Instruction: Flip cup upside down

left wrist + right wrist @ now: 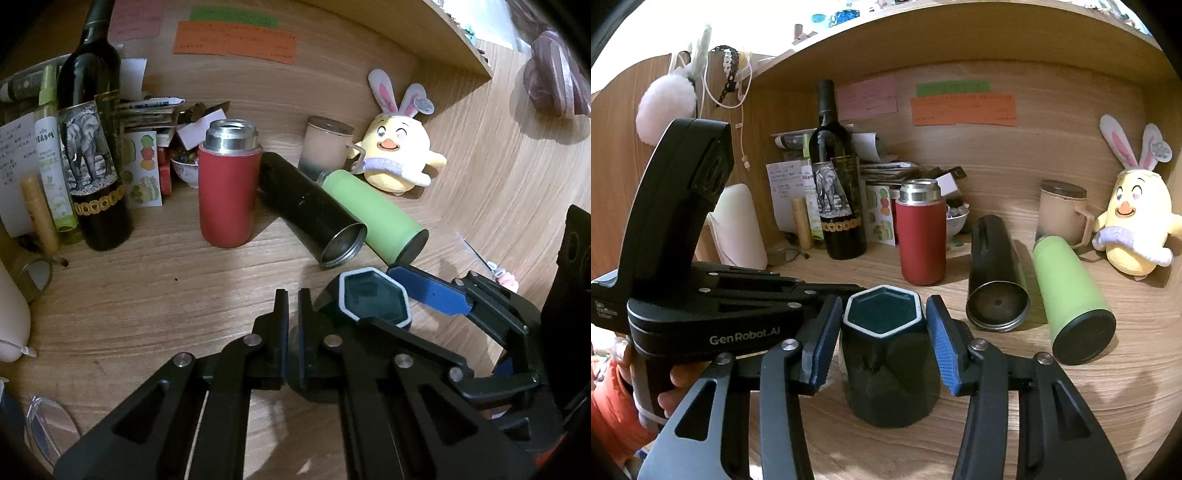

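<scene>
A dark hexagonal cup [890,354] stands upright on the tabletop [1071,406], mouth up. The right gripper [884,341] straddles it, spread wide. The left gripper [293,328] beside it is nearly closed, holding nothing.

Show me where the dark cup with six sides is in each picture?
Left wrist view: the cup is low and right of centre, just right of the left gripper, with its open mouth up.
Right wrist view: the cup is low in the middle, standing between the fingers of the right gripper.
Shared landmark: the red flask stands behind it in both.
</scene>
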The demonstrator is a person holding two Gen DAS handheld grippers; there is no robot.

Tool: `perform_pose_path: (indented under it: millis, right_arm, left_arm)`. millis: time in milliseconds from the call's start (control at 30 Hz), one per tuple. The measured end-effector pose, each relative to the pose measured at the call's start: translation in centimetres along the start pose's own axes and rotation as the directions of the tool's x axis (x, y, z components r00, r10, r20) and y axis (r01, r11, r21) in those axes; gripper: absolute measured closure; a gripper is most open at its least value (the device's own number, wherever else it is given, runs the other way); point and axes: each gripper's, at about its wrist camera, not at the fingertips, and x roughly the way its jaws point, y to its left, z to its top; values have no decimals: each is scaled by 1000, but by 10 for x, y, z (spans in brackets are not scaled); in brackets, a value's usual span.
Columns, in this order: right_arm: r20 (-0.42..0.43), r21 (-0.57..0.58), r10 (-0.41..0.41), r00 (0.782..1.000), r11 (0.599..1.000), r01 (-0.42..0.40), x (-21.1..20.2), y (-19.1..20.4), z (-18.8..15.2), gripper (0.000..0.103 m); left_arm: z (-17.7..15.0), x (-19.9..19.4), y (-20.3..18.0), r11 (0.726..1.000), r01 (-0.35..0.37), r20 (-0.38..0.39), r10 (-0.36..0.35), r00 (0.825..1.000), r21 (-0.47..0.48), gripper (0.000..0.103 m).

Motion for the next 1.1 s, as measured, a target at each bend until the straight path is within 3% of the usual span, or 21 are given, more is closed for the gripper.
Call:
perform_pose_path:
  millis: [300,400,600,700,767,900,1000,1033,1100]
  right_arm:
    - [-7,12,11,1000,1000,-11,-23,-2,2,58]
    - [13,9,-11,1000,1000,11,-37,-4,3,53]
    - [76,26,-65,995,998,63,-75,-10,6,36]
    - [111,36,-101,989,995,98,-96,-14,7,26]
    - [131,42,-122,984,992,117,-109,-16,7,18]
    - [165,59,-147,975,988,140,-134,-19,6,11]
    - [193,76,-175,965,984,163,-150,-20,5,0]
    - [199,79,-179,963,983,166,-155,-20,4,0]
    - [204,79,-181,962,983,168,-163,-19,3,0]
  left_arm:
    - [-5,-34,-10,995,-97,78,95,992,15,99]
    - [-7,-52,-19,991,-133,125,129,984,30,96]
    - [-15,-84,-42,980,-193,214,179,960,46,79]
    - [-20,-100,-53,976,-211,256,193,947,45,64]
    - [-25,-111,-59,975,-221,285,202,937,37,48]
    - [-32,-129,-72,968,-251,330,226,916,32,34]
    - [-38,-142,-78,966,-259,355,237,904,16,12]
    - [-41,-146,-81,963,-269,365,247,898,12,5]
    - [-46,-153,-85,956,-293,383,268,884,7,1]
